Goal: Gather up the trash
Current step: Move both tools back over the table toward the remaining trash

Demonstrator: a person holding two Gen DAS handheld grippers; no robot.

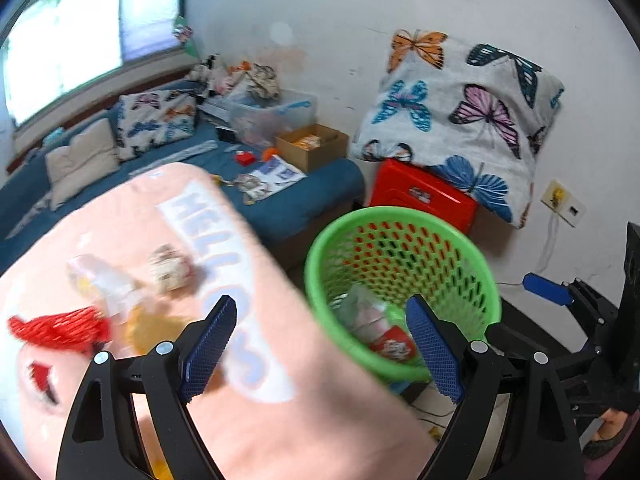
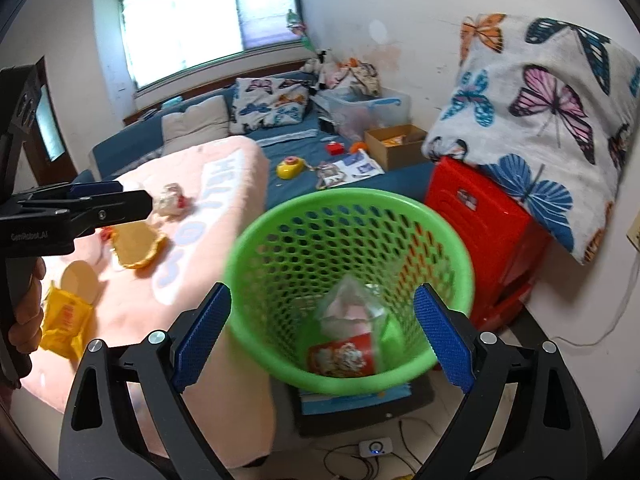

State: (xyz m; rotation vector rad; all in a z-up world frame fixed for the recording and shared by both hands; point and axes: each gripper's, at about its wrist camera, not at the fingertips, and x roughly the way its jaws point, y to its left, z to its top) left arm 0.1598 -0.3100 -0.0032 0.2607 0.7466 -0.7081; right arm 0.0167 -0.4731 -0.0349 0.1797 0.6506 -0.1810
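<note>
A green mesh trash basket (image 2: 280,240) stands beside a pink blanket-covered surface (image 2: 224,280); it also shows in the left wrist view (image 1: 400,216). Inside it lie a red wrapper (image 2: 344,358) and clear plastic (image 2: 348,300). On the blanket lie a crumpled paper wad (image 2: 170,200), a yellow-orange wrapper (image 2: 138,246), a round brown disc (image 2: 80,280) and a yellow bag (image 2: 66,326). A red net (image 1: 60,332) lies there too. My right gripper (image 2: 322,336) is open and empty above the basket. My left gripper (image 1: 320,344) is open over the blanket's edge; it shows from the side in the right wrist view (image 2: 120,200).
A red plastic cabinet (image 2: 488,232) with a butterfly quilt (image 2: 540,120) on top stands right of the basket. A blue sofa (image 2: 280,152) behind holds pillows, a cardboard box (image 2: 394,144) and toys. Cables and a small white device (image 2: 375,447) lie on the floor.
</note>
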